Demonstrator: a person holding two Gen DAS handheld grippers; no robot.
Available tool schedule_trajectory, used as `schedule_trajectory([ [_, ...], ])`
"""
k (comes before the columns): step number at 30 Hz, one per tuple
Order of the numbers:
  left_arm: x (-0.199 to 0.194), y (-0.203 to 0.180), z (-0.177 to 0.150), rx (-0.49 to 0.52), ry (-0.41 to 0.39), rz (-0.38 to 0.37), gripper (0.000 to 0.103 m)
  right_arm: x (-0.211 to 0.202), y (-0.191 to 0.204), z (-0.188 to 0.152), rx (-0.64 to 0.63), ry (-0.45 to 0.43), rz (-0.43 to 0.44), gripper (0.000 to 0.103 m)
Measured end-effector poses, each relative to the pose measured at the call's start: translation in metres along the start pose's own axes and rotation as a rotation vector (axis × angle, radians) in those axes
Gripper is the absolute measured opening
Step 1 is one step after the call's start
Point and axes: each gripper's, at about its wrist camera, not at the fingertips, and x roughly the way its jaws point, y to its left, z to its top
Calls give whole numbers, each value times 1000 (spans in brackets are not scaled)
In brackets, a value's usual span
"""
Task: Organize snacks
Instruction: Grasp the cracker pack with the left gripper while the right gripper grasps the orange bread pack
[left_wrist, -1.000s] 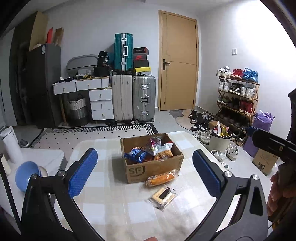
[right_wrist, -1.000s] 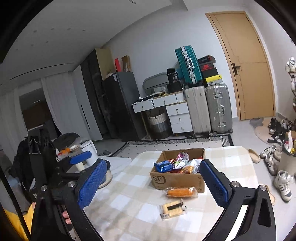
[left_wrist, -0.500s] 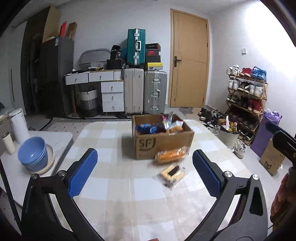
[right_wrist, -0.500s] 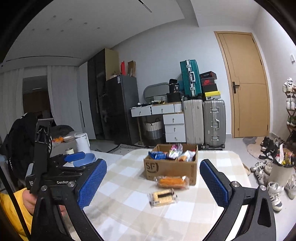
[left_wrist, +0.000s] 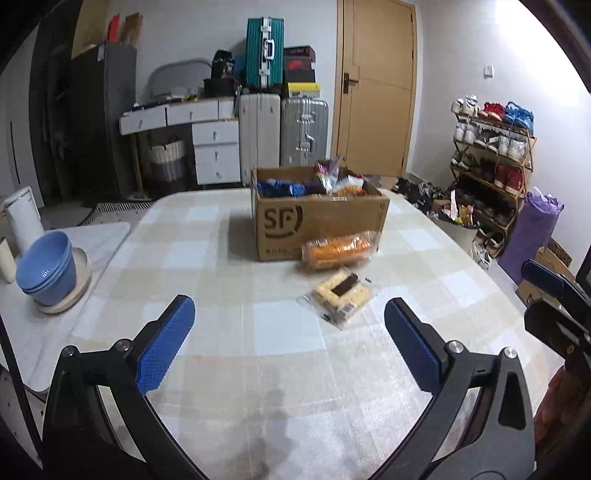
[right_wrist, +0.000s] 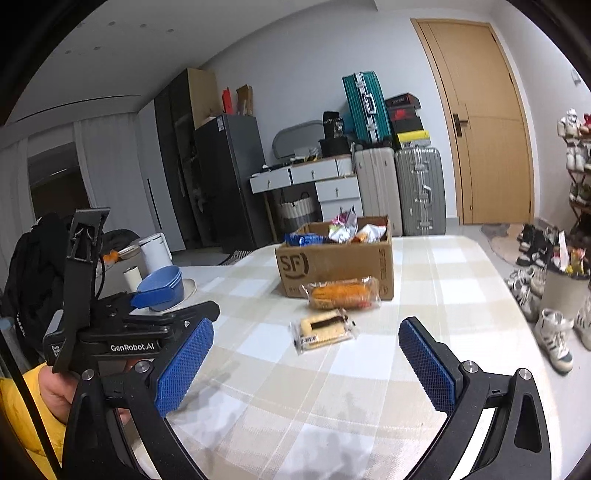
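A brown cardboard box (left_wrist: 321, 225) marked SF stands mid-table with several snack bags inside; it also shows in the right wrist view (right_wrist: 334, 266). An orange snack pack (left_wrist: 338, 249) (right_wrist: 341, 293) lies against the box's front. A clear pack of yellow biscuits (left_wrist: 340, 291) (right_wrist: 323, 328) lies nearer to me. My left gripper (left_wrist: 290, 341) is open and empty, above the table short of the biscuits. My right gripper (right_wrist: 306, 363) is open and empty, also short of them. The left gripper's body (right_wrist: 122, 325) shows at the left of the right wrist view.
The table has a checked cloth (left_wrist: 229, 332). Blue bowls (left_wrist: 46, 267) stand on a plate on a side counter at the left, with a white jug (left_wrist: 22, 218). Suitcases, drawers, a door and a shoe rack (left_wrist: 491, 166) stand behind.
Both grippers have dropped lower and come closer to the table and the snacks. Both stay open and empty. The snacks and box have not moved.
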Motion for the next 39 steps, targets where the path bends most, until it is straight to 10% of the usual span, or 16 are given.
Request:
schedule_trajectory([
  [29, 286, -57, 23, 239, 421, -184, 99, 46, -62, -23, 158, 94, 17, 102],
  [39, 307, -72, 28, 291, 399, -272, 59, 54, -67, -22, 183, 129, 2, 102],
])
